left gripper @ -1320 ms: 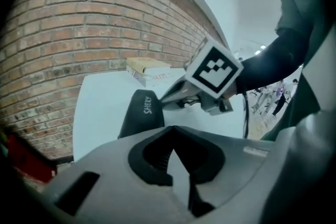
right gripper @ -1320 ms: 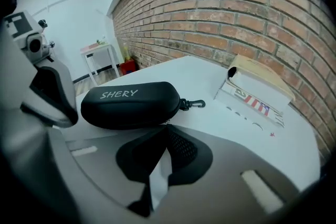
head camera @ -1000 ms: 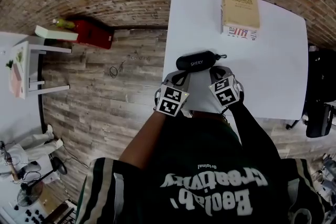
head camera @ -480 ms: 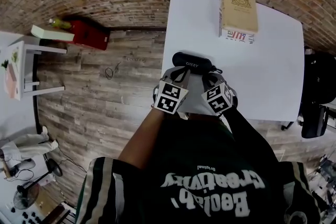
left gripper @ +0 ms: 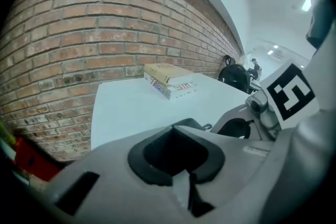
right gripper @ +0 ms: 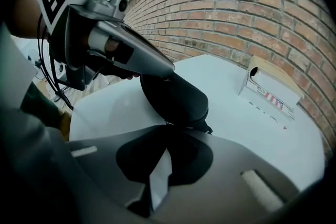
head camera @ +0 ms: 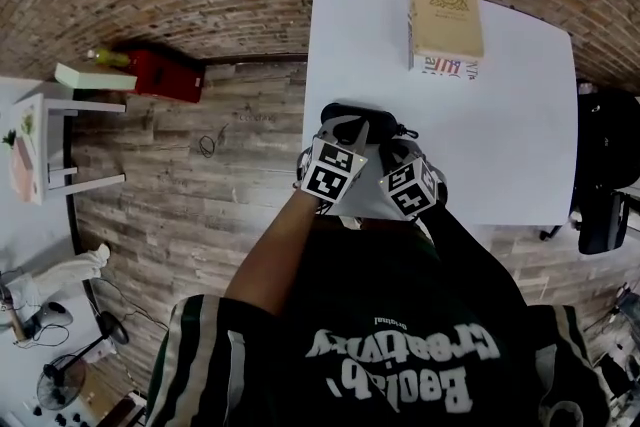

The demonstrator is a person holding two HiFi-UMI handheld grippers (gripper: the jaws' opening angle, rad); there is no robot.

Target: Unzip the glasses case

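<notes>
A black zipped glasses case [head camera: 365, 118] lies near the left edge of the white table [head camera: 500, 115]. My left gripper [head camera: 345, 128] reaches over the case's left part, and its tips touch the top of the case [right gripper: 173, 94]. Its jaws have just closed further and stand shut [left gripper: 178, 129]. Whether they pinch anything is hidden. My right gripper [head camera: 398, 148] is shut, with its tips [right gripper: 167, 124] against the near edge of the case. Just to their right, at that end of the case, a small zip pull [right gripper: 206, 127] sticks out. I see nothing between the right jaws.
A tan box with a striped end [head camera: 443, 20] lies at the table's far side. On the wooden floor to the left stand a red box [head camera: 165, 70] and a white side table [head camera: 40, 135]. A black chair [head camera: 605, 165] is at the table's right edge.
My left gripper has moved forward and to the right, from beside the case's left end to over it. The right gripper has stayed at the case's near edge.
</notes>
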